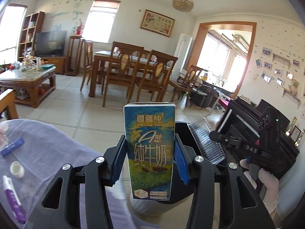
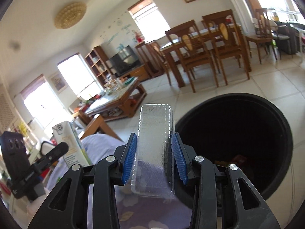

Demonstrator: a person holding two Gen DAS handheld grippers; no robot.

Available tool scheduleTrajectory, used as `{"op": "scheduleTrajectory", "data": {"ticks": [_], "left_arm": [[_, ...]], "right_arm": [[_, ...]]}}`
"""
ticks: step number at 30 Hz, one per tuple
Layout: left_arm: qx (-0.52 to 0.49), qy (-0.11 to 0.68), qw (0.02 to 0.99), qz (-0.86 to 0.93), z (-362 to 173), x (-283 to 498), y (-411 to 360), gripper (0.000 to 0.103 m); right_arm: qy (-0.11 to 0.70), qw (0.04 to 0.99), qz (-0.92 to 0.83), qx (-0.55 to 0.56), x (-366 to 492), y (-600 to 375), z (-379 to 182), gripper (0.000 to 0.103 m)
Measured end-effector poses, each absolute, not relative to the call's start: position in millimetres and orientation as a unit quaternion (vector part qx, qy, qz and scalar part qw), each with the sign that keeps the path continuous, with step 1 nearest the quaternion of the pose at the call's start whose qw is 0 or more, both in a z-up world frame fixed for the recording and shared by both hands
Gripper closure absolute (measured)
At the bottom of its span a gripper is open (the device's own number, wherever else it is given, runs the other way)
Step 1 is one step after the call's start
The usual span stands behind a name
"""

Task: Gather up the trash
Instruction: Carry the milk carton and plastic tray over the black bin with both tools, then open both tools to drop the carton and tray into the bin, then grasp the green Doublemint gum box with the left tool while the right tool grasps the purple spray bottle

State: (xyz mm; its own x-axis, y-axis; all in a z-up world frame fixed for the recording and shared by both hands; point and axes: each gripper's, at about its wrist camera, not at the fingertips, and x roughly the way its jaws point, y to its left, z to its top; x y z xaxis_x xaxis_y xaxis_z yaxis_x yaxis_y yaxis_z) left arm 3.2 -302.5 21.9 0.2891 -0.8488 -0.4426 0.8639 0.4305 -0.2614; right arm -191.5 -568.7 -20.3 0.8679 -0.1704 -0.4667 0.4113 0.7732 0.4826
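My left gripper (image 1: 150,152) is shut on an upright blue and green milk carton (image 1: 150,148), its blue pads pressing both sides. The carton hangs in front of a black trash bin (image 1: 185,133). My right gripper (image 2: 154,154) is shut on a clear plastic tray (image 2: 154,148), held lengthwise between the pads just left of the bin's round black mouth (image 2: 234,139). In the left wrist view the clear tray (image 1: 206,143) and the right gripper's body (image 1: 247,147) sit over the bin, held by a gloved hand (image 1: 266,187). The milk carton (image 2: 68,145) shows at the left of the right wrist view.
A lilac cloth-covered table (image 1: 47,148) lies at the lower left with a blue packet (image 1: 12,147), a small white cap (image 1: 17,169) and a purple tube (image 1: 14,198). Some litter lies in the bin's bottom (image 2: 238,160). Beyond stand a wooden dining table with chairs (image 1: 133,66) and a coffee table (image 1: 28,80).
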Motion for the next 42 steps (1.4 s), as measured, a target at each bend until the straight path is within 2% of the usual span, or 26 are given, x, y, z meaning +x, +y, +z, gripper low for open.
{"op": "scheduleTrajectory", "data": {"ticks": [9,17,19,20,21,22,23,26,31,32,33,34,38,42], "left_arm": [[0.038,0.318,0.741,-0.591,-31,-27,-435,0.055],[0.072,0.343,0.730,-0.587,-57,-30,-470,0.054],[0.077,0.348,0.730,-0.583,-58,-30,-471,0.054],[0.079,0.349,0.731,-0.581,-58,-30,-471,0.050],[0.081,0.348,0.733,-0.578,-57,-31,-470,0.046],[0.082,0.346,0.736,-0.576,-57,-31,-467,0.035],[0.082,0.343,0.738,-0.575,-55,-32,-465,0.030],[0.084,0.336,0.743,-0.572,-51,-31,-464,0.025],[0.072,0.330,0.752,-0.566,-41,-30,-442,0.023],[0.067,0.326,0.758,-0.561,-37,-30,-436,0.014],[0.058,0.316,0.769,-0.553,-32,-30,-424,0.009],[0.047,0.300,0.781,-0.546,-26,-30,-410,0.005],[0.007,0.238,0.837,-0.492,-2,-27,-336,0.005],[0.010,0.242,0.871,-0.428,14,-13,-257,0.005]], "right_arm": [[0.220,0.872,-0.259,0.353,-230,-643,-76,0.064],[0.238,0.858,-0.278,0.361,-231,-653,-99,0.062],[0.244,0.854,-0.276,0.367,-229,-651,-101,0.060],[0.246,0.853,-0.275,0.369,-225,-652,-102,0.054],[0.249,0.853,-0.275,0.368,-224,-651,-103,0.045],[0.249,0.853,-0.275,0.367,-220,-653,-101,0.043],[0.249,0.853,-0.275,0.367,-220,-652,-101,0.040],[0.244,0.856,-0.274,0.365,-217,-650,-97,0.039],[0.225,0.864,-0.277,0.355,-220,-650,-90,0.023],[0.218,0.868,-0.280,0.347,-221,-647,-88,0.016],[0.208,0.874,-0.283,0.335,-224,-642,-86,0.006],[0.198,0.882,-0.285,0.319,-224,-636,-82,0.004],[0.138,0.926,-0.271,0.225,-219,-599,-61,0.004],[0.121,0.958,-0.193,0.174,-200,-552,-50,0.005]]}}
